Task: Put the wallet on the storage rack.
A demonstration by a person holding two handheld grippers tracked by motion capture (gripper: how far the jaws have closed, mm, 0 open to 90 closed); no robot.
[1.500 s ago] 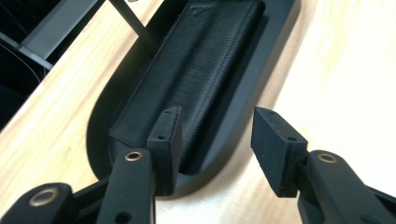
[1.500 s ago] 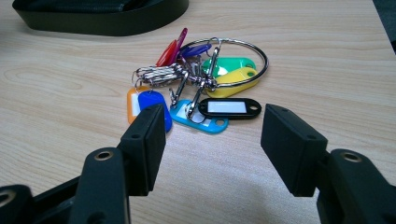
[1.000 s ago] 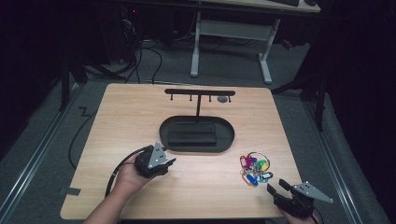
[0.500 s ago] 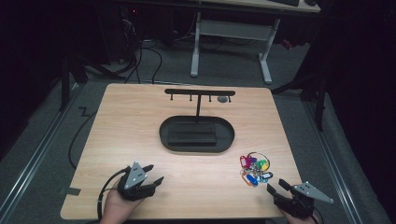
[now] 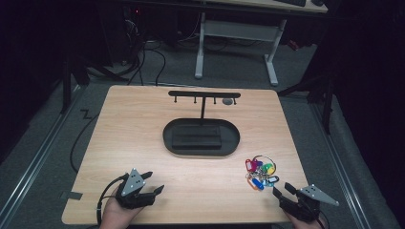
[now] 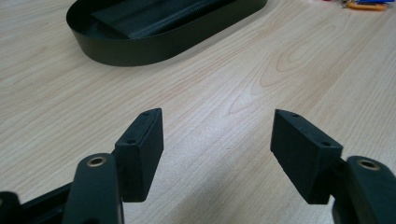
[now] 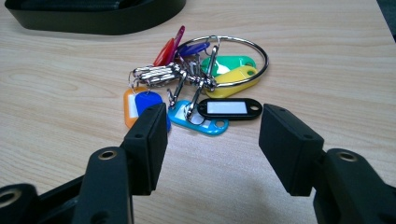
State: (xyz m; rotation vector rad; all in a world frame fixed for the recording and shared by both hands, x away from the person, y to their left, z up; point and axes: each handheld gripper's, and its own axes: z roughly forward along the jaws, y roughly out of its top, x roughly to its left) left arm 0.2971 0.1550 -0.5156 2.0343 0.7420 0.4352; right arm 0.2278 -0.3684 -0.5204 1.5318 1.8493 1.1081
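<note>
A: What have I got on the right?

B: My right gripper (image 5: 285, 190) sits at the near right corner of the bench (image 5: 143, 124), jaws wide, nothing between them. They've eased in a touch just now but remain well apart. The keys (image 5: 260, 172) lie on the bench just ahead of the jaws, not touching them.

A: How do the keys look from the right gripper view?

B: A big metal ring (image 7: 233, 53) with a bunch of coloured tags clipped on. A black tag (image 7: 229, 108) with a white label lies nearest me, a light blue tag (image 7: 198, 122) beside it, an orange tag (image 7: 131, 106) to the left, half behind the left-hand jaw. Yellow and green tags lie inside the ring, red and purple at the far side.

A: And the left?

B: My left gripper (image 5: 154, 182) is at the near left of the bench, well away from the keys. Its jaws have just been opening and stand wide, bare wood between them.

A: Anything else on the bench?

B: A black oval tray (image 5: 200, 137) in the middle, between the grippers and the far edge. A dark slab lies in it and a post rises from it to a hook bar (image 5: 204, 94).
</note>
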